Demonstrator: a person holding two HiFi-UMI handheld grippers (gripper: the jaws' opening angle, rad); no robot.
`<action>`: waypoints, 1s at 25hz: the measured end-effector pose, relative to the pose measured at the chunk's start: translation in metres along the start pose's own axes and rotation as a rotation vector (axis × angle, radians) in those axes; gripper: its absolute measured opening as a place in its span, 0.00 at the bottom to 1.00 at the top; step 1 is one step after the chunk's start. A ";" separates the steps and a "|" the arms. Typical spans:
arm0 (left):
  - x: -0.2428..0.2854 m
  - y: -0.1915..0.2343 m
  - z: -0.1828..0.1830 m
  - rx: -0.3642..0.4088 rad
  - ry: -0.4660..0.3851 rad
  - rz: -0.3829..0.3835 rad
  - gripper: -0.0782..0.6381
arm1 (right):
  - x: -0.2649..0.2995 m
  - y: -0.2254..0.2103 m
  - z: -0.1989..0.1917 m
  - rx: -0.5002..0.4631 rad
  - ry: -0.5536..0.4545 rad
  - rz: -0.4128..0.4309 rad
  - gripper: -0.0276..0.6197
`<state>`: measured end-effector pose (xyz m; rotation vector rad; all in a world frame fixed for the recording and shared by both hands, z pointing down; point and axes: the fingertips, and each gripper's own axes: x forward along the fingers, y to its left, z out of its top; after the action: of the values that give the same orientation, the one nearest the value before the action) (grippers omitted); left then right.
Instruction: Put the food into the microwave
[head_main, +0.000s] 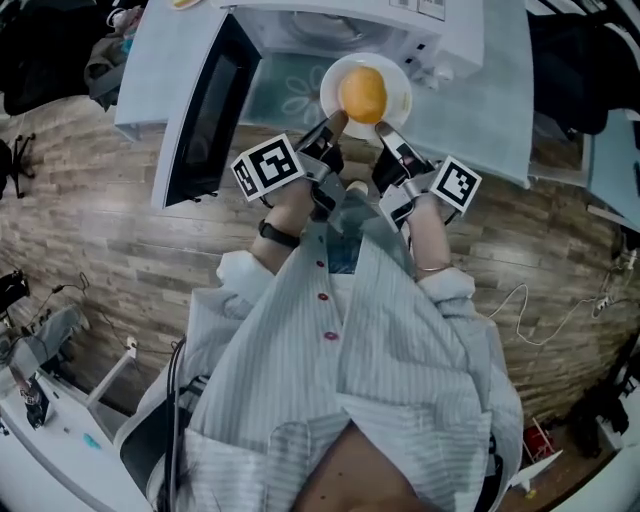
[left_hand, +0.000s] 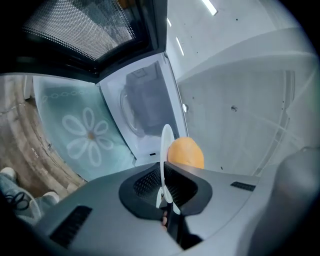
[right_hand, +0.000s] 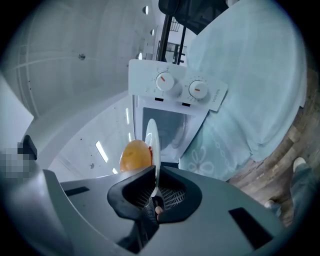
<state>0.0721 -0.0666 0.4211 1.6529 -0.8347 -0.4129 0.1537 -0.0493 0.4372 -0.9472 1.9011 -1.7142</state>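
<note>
A pale blue tablecloth (head_main: 475, 100) with a flower print covers the table under the microwave (head_main: 300, 30). The microwave is white and sits at the top of the head view. Its dark-windowed door (head_main: 205, 110) is swung wide open to the left of the cavity, and two round knobs (right_hand: 164, 81) sit on the control panel on the cavity's other side. A white plate (head_main: 397, 100) is held in the air just in front of the open cavity, outside the microwave and not resting on the cloth. On the plate lies the food (head_main: 362, 92), a round orange piece near the plate's middle.

The left gripper (head_main: 335, 125) has its jaws closed almost fully onto the plate's rim on the door side of the microwave. In the left gripper view the rim stands edge-on, clamped between the pads. The right gripper (head_main: 385, 130) is shut the same way on the rim on the knob side, with the thin white edge pinched between its jaws.
</note>
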 end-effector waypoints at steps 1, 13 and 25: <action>0.000 0.000 0.000 -0.004 -0.017 0.005 0.13 | 0.002 0.000 0.001 -0.002 0.018 0.004 0.10; -0.003 0.010 0.013 -0.039 -0.114 0.045 0.13 | 0.022 -0.002 0.003 0.009 0.128 0.018 0.10; 0.017 0.014 0.056 -0.054 -0.107 0.030 0.13 | 0.063 0.007 0.023 0.010 0.113 0.002 0.10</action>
<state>0.0424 -0.1192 0.4225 1.5774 -0.9190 -0.5020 0.1251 -0.1110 0.4353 -0.8617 1.9615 -1.8092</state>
